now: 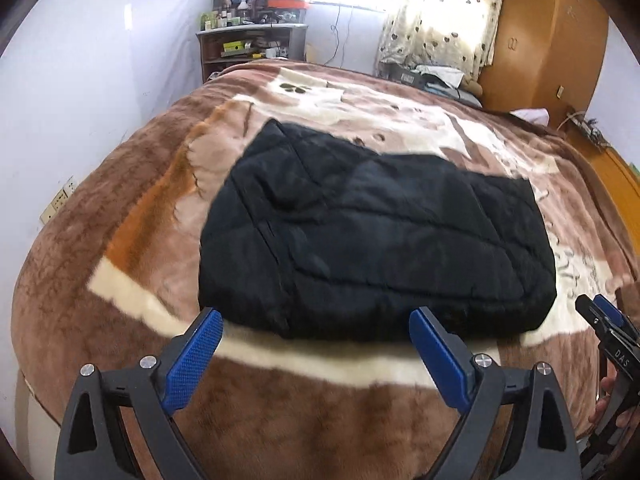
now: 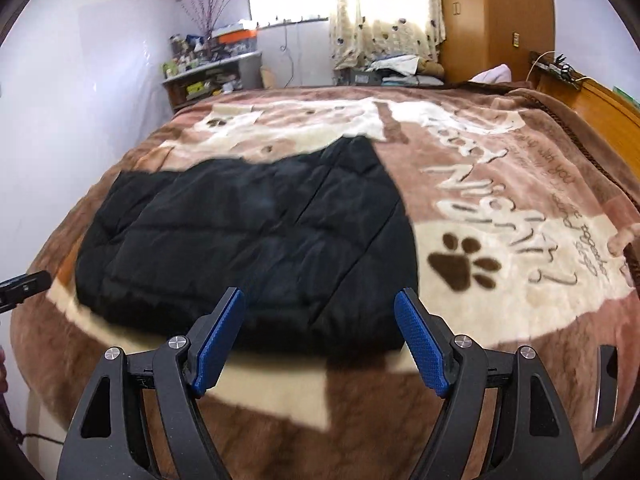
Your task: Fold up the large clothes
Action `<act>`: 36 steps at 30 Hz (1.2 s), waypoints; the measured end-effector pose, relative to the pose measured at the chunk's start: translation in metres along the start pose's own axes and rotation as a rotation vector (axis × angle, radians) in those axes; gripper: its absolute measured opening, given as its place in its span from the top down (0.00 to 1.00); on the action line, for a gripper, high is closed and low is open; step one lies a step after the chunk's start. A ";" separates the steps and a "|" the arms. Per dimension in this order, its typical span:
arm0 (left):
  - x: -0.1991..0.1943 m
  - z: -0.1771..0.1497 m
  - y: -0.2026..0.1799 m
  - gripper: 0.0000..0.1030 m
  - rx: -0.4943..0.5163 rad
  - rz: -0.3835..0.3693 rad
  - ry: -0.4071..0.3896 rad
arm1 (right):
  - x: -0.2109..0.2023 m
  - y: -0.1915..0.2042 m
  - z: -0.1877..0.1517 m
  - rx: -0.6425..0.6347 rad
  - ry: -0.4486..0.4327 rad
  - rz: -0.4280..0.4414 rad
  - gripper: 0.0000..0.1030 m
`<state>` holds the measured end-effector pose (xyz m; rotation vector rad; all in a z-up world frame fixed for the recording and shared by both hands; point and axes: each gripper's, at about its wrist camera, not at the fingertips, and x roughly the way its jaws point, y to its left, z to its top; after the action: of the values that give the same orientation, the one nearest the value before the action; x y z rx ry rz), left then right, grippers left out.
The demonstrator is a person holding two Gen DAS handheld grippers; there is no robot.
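Two grippers hang wide open and empty just short of one folded black jacket on the bed.

Blue-padded fingers [image 1: 195, 354] of the left gripper [image 1: 316, 344] spread far apart with nothing between them; the black quilted jacket [image 1: 372, 240] lies beyond their tips, its near hem just past them and not touching. From the right wrist view, the right gripper [image 2: 320, 332] stands equally agape and holds nothing, the jacket [image 2: 256, 240] again just ahead of its tips, stretching mostly to the left. One jacket, folded into a rough rectangle, rests flat on one brown-and-cream blanket [image 2: 500, 280] with a paw print to the jacket's right. Beyond the jacket stand one cluttered shelf [image 1: 248, 46] and one spotted curtain [image 2: 384, 8].
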<state>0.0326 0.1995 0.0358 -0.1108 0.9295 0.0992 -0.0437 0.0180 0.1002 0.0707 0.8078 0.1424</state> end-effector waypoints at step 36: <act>-0.039 -0.085 -0.044 0.08 0.046 0.041 -0.024 | -0.028 0.048 -0.074 -0.076 0.037 -0.065 0.25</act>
<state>-0.0518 0.1428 0.0192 -0.0474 0.9096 0.1168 -0.1212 0.0618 0.0748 -0.0299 0.8402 0.1131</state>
